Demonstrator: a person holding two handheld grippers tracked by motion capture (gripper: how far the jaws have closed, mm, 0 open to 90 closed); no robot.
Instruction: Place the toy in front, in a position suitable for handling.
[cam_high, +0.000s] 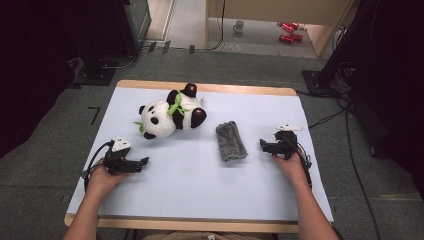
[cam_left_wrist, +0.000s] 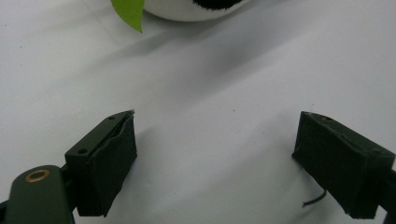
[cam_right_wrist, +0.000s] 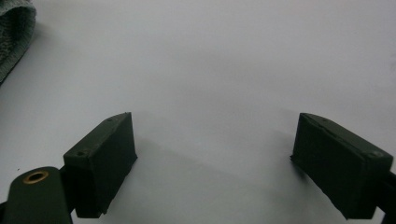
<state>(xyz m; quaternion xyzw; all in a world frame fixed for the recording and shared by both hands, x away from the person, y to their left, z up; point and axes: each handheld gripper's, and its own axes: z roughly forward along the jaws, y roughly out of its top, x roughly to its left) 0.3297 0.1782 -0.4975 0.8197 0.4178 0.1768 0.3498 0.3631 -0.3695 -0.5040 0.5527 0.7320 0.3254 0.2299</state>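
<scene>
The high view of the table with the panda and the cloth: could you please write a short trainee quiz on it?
1. True or false: the left gripper holds the plush panda.
2. Which thing lies nearer the right gripper: (a) the plush panda, (b) the grey cloth?
3. In the two gripper views, how do the jaws stand, and what is between them?

Key
1. False: it rests apart from the panda, on the white table cover.
2. b.
3. Wide apart on both, with nothing but bare cover between them.
</scene>
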